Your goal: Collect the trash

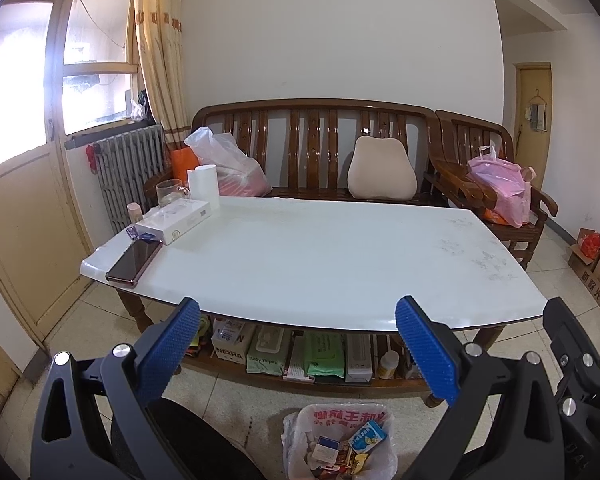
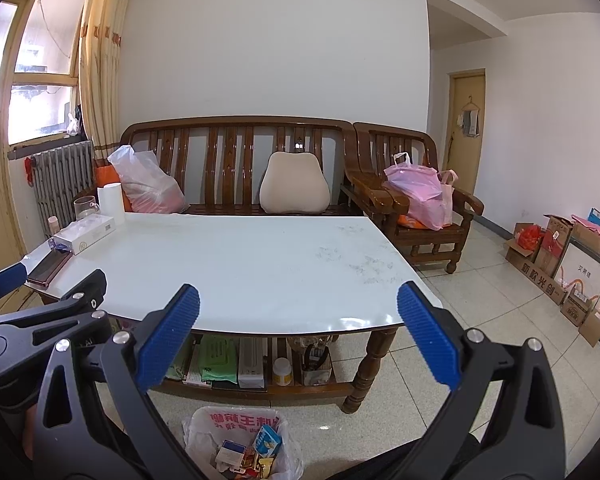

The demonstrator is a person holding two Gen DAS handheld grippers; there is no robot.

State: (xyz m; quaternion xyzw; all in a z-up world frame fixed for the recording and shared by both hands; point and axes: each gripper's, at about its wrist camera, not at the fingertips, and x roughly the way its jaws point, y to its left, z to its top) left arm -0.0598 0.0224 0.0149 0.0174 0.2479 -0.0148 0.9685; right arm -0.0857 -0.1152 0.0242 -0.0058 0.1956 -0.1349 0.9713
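A trash bin lined with a white plastic bag [image 1: 336, 440] stands on the floor in front of the white table [image 1: 320, 256]; it holds several small boxes and wrappers. It also shows in the right wrist view [image 2: 240, 444]. My left gripper [image 1: 298, 312] is open and empty, held above the bin before the table's front edge. My right gripper [image 2: 298, 312] is open and empty, beside the left one. The left gripper shows at the left of the right wrist view [image 2: 40, 288].
On the table's left end lie a phone [image 1: 134, 260], a white box [image 1: 174, 222], a glass mug [image 1: 170, 192] and a paper roll [image 1: 203, 182]. The shelf under the table holds wipes packs [image 1: 268, 350]. A wooden bench [image 1: 312, 152] with bags stands behind. Cardboard boxes [image 2: 556, 256] sit at right.
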